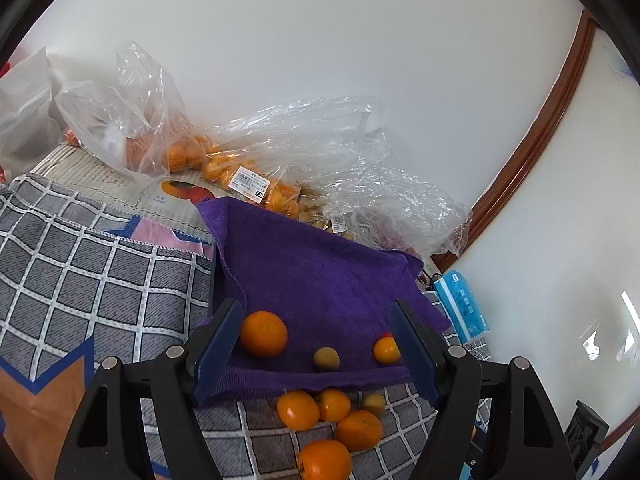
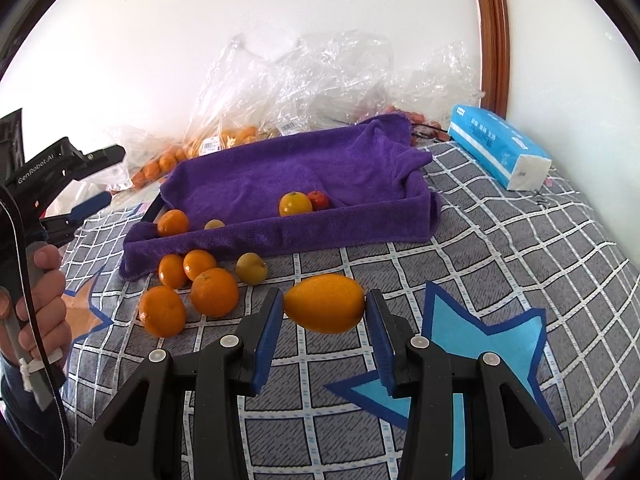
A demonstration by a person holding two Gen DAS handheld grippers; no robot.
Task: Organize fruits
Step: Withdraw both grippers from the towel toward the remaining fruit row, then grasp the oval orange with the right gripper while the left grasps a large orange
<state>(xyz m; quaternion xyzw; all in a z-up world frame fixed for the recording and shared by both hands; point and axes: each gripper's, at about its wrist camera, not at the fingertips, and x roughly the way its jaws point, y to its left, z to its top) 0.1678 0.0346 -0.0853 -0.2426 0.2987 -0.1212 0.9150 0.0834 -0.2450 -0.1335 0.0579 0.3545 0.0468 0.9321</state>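
A white wall stands behind a bed or table covered with a grey checked cloth [image 2: 500, 240] that has blue star shapes on it. In the middle of the right wrist view sits a tray lined with a purple towel [image 2: 312, 168]. Inside it lie an orange [image 2: 173, 222] at the left end, a small yellow-green fruit [image 2: 214, 224] beside it, and a yellow fruit [image 2: 295, 204] touching a small red fruit [image 2: 319, 199] near the middle.

Just in front of the tray, at the centre left of the frame, four oranges [image 2: 214, 291] sit close together, with a pale yellow fruit [image 2: 251, 268] next to them.

The right gripper [image 2: 325, 304] fills the bottom of its view and squeezes a big yellow-orange fruit [image 2: 325, 303], perhaps a mango, between its blue pads.

The left gripper [image 1: 320, 340] sits at the bottom of its own view with its jaws spread wide and nothing between them, pointing at the tray.

Clear plastic bags of oranges [image 1: 224, 160] lie against the wall in the upper left. A blue tissue pack [image 2: 500, 152] lies at the right of the tray.
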